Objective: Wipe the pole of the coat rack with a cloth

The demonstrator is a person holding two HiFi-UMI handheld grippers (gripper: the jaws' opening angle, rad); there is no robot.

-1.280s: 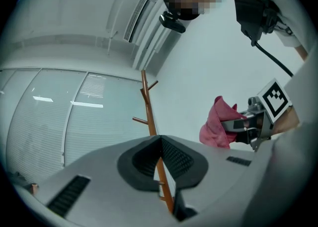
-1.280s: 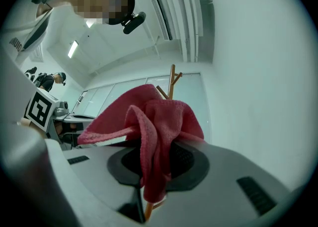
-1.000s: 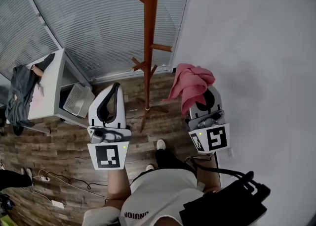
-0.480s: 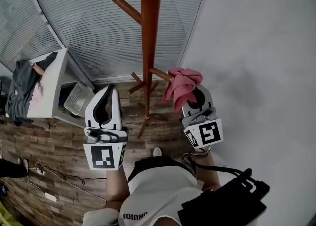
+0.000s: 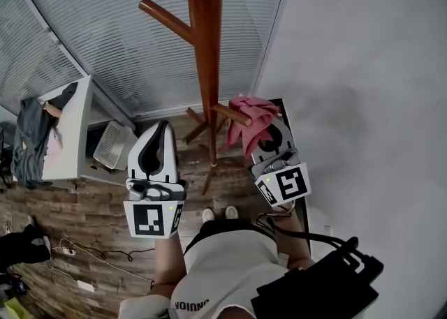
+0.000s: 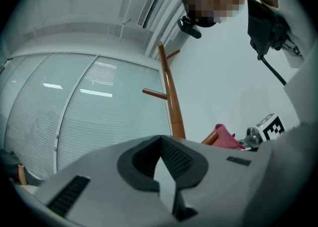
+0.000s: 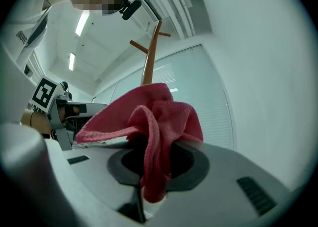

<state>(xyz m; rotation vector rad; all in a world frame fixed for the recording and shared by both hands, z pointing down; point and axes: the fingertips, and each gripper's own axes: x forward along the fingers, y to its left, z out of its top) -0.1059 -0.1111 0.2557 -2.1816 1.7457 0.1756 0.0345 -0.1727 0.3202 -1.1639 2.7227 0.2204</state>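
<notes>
Slatted blinds point(image 5: 140, 38) and a grey wall point(image 5: 363, 66) back the wooden coat rack, whose pole point(image 5: 207, 66) stands upright between my two grippers. My right gripper point(image 5: 271, 129) is clamped on a pink cloth point(image 5: 253, 119), held just right of the pole beside a lower peg point(image 5: 229, 114); contact with the pole cannot be confirmed. My left gripper point(image 5: 163, 123) has its jaws together, holding nothing, left of the pole.
</notes>
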